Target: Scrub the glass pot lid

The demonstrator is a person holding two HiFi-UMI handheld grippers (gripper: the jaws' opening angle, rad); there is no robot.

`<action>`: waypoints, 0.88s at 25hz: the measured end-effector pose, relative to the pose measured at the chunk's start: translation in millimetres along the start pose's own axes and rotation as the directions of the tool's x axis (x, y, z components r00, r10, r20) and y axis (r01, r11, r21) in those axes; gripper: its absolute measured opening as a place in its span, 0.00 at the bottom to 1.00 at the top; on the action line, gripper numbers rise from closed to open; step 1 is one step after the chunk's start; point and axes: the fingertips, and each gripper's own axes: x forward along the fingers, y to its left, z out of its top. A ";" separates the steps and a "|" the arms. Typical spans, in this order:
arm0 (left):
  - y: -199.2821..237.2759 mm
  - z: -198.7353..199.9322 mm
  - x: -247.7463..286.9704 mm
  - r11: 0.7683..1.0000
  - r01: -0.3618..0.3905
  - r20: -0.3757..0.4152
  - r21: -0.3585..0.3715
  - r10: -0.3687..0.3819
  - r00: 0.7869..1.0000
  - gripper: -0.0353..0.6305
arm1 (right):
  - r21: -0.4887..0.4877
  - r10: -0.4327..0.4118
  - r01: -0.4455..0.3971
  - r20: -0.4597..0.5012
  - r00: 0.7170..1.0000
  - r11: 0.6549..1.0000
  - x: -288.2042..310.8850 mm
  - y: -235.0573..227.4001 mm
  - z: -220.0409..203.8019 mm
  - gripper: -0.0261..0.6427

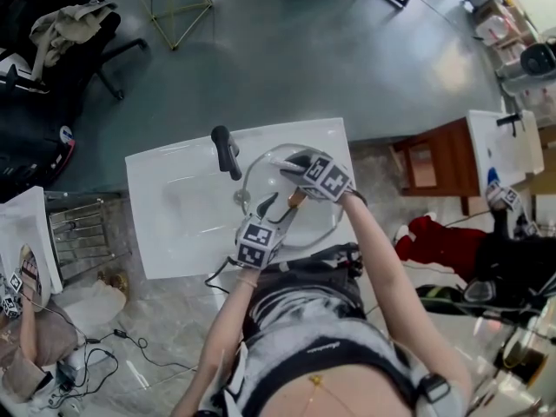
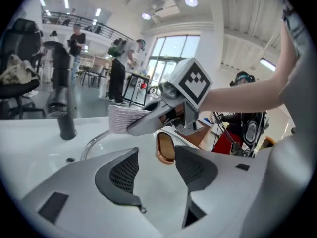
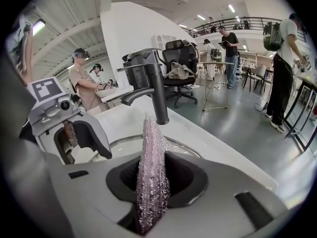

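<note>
The glass pot lid (image 1: 261, 170) lies in the white sink (image 1: 174, 207), its copper-coloured knob (image 1: 296, 200) pointing toward me. In the left gripper view that knob (image 2: 166, 148) stands just off the tips of my left gripper (image 2: 157, 152), between its wide-apart jaws, and neither pad presses it. My left gripper (image 1: 280, 208) comes in from the near side. My right gripper (image 1: 294, 165) hovers over the lid's far part, shut on a pink glittery scrub pad (image 3: 150, 138) that sticks up between its jaws (image 3: 153, 160). The lid's metal rim (image 3: 185, 148) curves just beyond the pad.
A black faucet (image 1: 226, 150) rises at the sink's back edge, close to the lid's left. A wire rack (image 1: 87, 233) stands left of the counter and a wooden table (image 1: 434, 159) right. An office chair (image 3: 181, 63) and several people are farther off.
</note>
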 end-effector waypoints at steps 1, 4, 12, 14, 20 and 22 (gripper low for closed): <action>7.8 -1.7 -9.0 0.999 -0.012 0.021 -0.051 0.013 1.000 0.41 | 0.001 0.002 -0.002 0.001 1.000 1.000 -0.6 1.1 0.7 0.18; 40.2 -19.0 -32.3 0.982 -0.075 0.034 -0.173 0.082 0.996 0.41 | 0.014 0.011 -0.011 0.004 1.000 1.000 -4.6 7.5 5.9 0.18; 96.1 -67.2 -60.5 0.926 -0.173 -0.044 -0.337 0.168 0.985 0.41 | 0.022 -0.002 0.002 0.010 1.000 1.000 -4.1 7.5 8.0 0.18; 96.3 -73.5 -58.7 0.914 -0.149 -0.050 -0.377 0.141 0.989 0.41 | 0.024 -0.005 0.005 0.011 1.000 1.000 -3.6 8.1 8.4 0.18; 81.5 -81.9 -45.5 0.875 -0.016 -0.015 -0.483 0.011 1.000 0.35 | 0.035 -0.016 0.015 0.012 1.000 0.999 -4.5 6.6 8.2 0.18; 83.8 -82.5 -44.9 0.823 0.033 0.035 -0.567 -0.016 0.999 0.32 | 0.039 -0.022 0.021 0.009 1.000 0.999 -3.7 6.4 7.8 0.18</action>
